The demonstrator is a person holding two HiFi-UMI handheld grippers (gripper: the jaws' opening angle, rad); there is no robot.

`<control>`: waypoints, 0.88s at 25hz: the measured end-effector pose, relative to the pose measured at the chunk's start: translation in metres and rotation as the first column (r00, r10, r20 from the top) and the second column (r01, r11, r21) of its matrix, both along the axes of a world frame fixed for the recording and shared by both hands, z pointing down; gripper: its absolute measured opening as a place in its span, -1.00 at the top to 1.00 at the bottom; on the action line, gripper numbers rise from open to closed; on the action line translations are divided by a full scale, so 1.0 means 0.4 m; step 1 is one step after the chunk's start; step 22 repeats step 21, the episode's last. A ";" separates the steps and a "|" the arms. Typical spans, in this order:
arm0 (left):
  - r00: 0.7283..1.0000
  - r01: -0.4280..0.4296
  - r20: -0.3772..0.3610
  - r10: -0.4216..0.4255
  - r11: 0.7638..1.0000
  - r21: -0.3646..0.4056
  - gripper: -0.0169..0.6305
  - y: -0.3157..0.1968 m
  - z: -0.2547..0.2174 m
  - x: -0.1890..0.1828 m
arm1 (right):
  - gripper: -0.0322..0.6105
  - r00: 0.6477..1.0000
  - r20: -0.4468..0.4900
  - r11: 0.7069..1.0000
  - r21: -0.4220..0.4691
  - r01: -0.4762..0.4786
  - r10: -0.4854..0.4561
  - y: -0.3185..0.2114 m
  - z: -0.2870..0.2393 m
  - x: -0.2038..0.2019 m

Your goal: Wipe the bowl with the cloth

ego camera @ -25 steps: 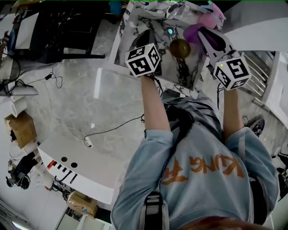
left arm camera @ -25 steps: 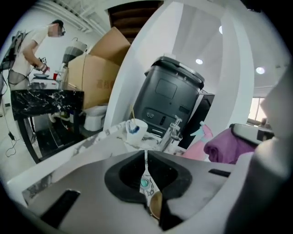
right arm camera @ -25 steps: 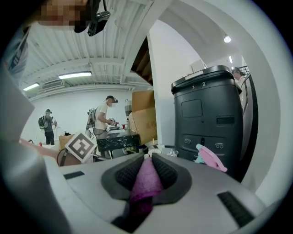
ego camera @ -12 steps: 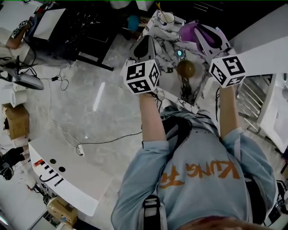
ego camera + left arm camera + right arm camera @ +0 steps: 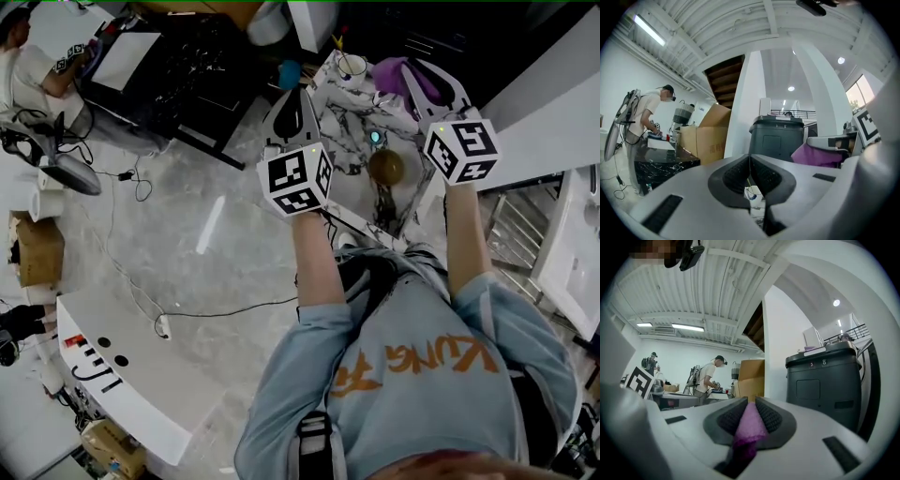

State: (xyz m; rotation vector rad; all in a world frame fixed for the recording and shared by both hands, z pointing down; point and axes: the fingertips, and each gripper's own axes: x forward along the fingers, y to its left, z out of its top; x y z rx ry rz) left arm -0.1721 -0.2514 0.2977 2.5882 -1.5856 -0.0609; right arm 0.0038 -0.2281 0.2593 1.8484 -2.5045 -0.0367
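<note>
Both grippers are lifted higher than before, away from the bowl [image 5: 386, 167] on the table [image 5: 349, 141]. The left gripper [image 5: 298, 103] is closed on nothing; the cloth [image 5: 747, 423] is clamped in the right gripper [image 5: 419, 81]. Wiping is judged interrupted.

Left gripper [image 5: 750, 159] with fingers [image 5: 734, 176] together, purple cloth [image 5: 813, 157] at right, dark bin [image 5: 777, 136] ahead, person [image 5: 646, 115] far left

Pale-blue shirt [image 5: 412, 412], orange lettering [image 5: 427, 354] (black strap [image 5: 319, 441] below); white cubes [image 5: 295, 178], black square markers.
</note>
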 end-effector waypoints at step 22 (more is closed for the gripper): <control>0.961 -0.138 -0.240 0.139 0.990 0.021 0.88 0.014 -0.007 0.003 | 0.69 1.000 -0.025 1.000 0.000 -0.009 0.009 0.010 0.026 -0.007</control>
